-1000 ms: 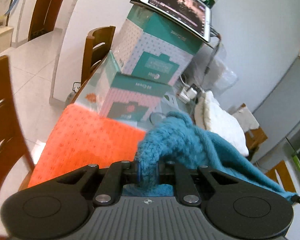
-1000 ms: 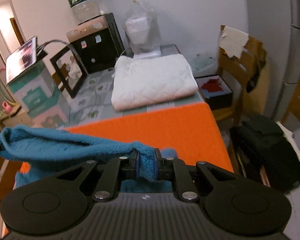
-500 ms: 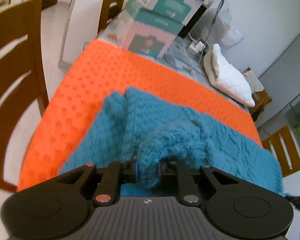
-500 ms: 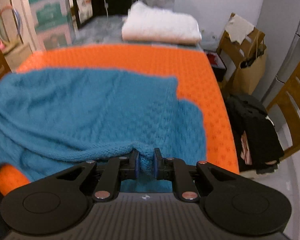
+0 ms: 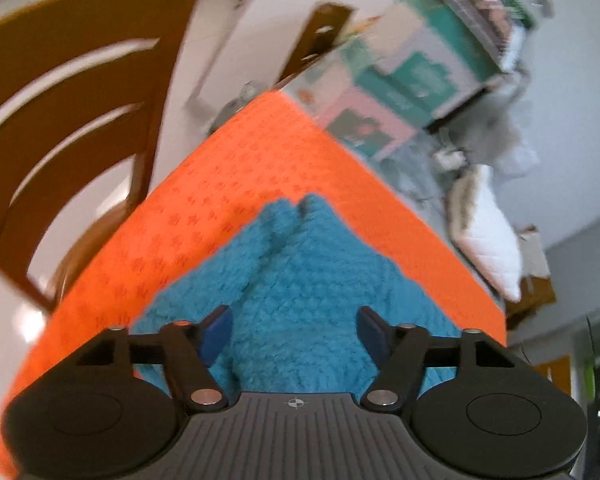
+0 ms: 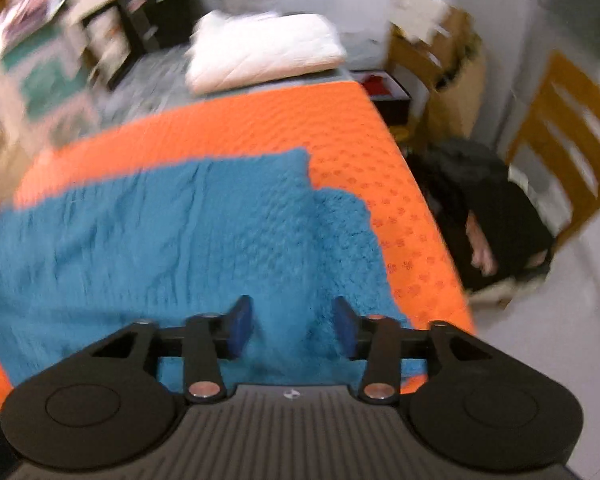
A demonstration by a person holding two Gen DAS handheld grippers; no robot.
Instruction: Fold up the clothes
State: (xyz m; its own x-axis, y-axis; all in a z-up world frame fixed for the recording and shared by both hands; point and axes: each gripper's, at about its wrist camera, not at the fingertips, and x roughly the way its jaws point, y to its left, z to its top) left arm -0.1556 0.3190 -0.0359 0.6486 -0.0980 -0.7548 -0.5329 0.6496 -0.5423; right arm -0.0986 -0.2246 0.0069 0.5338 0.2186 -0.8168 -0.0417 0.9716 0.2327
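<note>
L tongs agape, R tongs agape

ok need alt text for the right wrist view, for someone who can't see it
An open right gripper hovers over a teal knitted sweater lying on an orange mat, its blue-padded jaws apart and gripping nothing. Behind the mat lie a folded white blanket and blurred boxes; a wooden chair and dark clothes sit to the right.

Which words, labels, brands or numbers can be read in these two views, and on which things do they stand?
None can be read.
Teal and pink boxes: they carry print, but motion blur makes it illegible.
Gripper bodies: only a small crosshair mark, no letters.
Blue knit sweater and orange mat: no text.
</note>
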